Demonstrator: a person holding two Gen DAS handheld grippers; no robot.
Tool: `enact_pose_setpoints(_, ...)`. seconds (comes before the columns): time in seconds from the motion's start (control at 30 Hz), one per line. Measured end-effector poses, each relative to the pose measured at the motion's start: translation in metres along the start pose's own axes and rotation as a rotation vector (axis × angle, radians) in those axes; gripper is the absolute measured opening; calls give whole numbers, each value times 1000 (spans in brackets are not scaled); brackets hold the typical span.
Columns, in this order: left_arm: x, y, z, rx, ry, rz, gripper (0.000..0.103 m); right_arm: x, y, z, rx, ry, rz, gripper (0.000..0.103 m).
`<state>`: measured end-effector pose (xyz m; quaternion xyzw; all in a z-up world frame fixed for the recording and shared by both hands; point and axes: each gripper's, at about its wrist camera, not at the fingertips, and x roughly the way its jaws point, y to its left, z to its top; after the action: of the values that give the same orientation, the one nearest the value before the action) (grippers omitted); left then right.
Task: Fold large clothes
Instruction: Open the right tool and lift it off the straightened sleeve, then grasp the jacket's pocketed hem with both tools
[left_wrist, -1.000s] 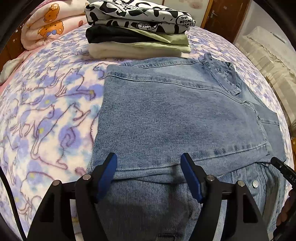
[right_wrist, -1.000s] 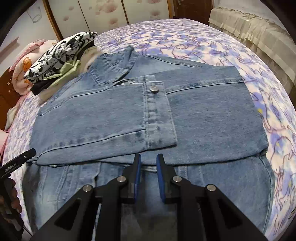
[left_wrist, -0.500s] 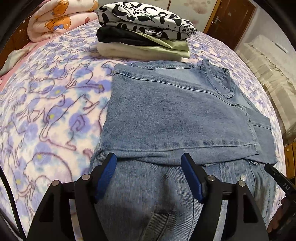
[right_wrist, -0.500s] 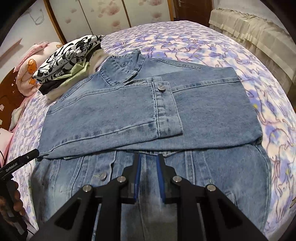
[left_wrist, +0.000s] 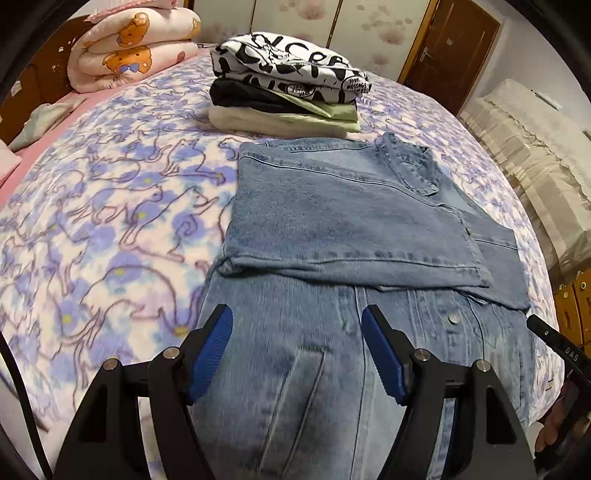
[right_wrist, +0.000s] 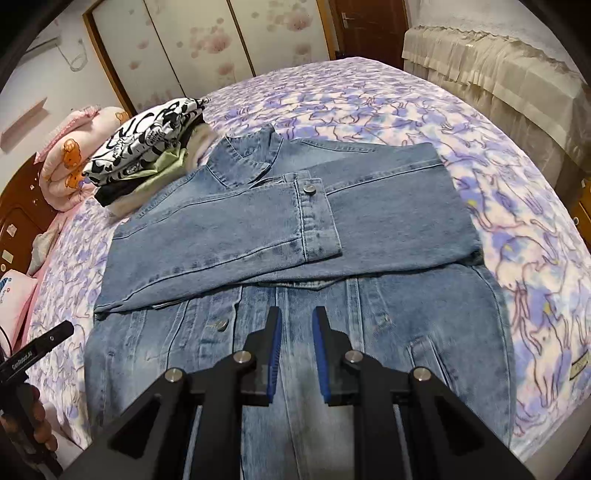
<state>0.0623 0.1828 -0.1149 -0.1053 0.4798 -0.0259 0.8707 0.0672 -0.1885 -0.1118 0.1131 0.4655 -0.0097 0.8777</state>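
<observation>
This was a bedroom in a home. A wide bed under a purple cat-print blanket filled the view, with a rolled pink bear-print quilt by the wooden headboard, flower-patterned wardrobe doors behind and a brown wooden door.

Two matte black, angular two-finger grippers, the left gripper and the right gripper, each built from triangular open-frame arms with cut-out windows. Ribbed bright-blue rubber pads lining the inner faces of the fingers, round silver screw heads at the pivots, and a thin black cable trailing along the left edge. White lettering on the slim black bar of the other handle, with fingers wrapped around its grip.
</observation>
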Motion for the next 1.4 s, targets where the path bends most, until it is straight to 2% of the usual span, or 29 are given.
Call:
enact_pose_setpoints(0.33,-44,-2,-52,64,-50,26,76,-33,-3,-27,-3,6,0,17)
enact_pose_setpoints(0.43,-50,2,-69,89,-50,45,77,-44,-4,-35,-17,5,-1,30)
enact_pose_setpoints(0.5,-52,7,-79,97,-46,58,77,-53,-6,-41,-38,0,-9,37)
enact_pose_setpoints(0.73,-49,29,-104,79,-9,85,77,-70,-21,-48,-113,55,-5,37)
enact_pose_setpoints(0.87,-41,40,-116,76,29,80,77,-75,-32,-48,-217,104,-3,37)
enact_pose_setpoints(1.0,-36,52,-126,64,44,22,77,-80,-48,-52,-307,119,7,37)
enact_pose_setpoints(1.1,-31,66,-130,26,39,-69,77,-84,-64,-56,-362,107,34,37)
enact_pose_setpoints(1.2,-21,76,-130,-19,47,-96,77,-81,-84,-58,-392,114,25,37)
enact_pose_setpoints(1.27,-13,82,-130,-49,48,-116,77,-75,-99,-53,-336,155,42,37)
enact_pose_setpoints(1.33,-4,86,-130,-76,73,-126,77,-72,-119,-47,-252,168,95,37)
enact_pose_setpoints(1.4,2,87,-131,-84,94,-136,77,-70,-136,-44,-220,166,84,37)
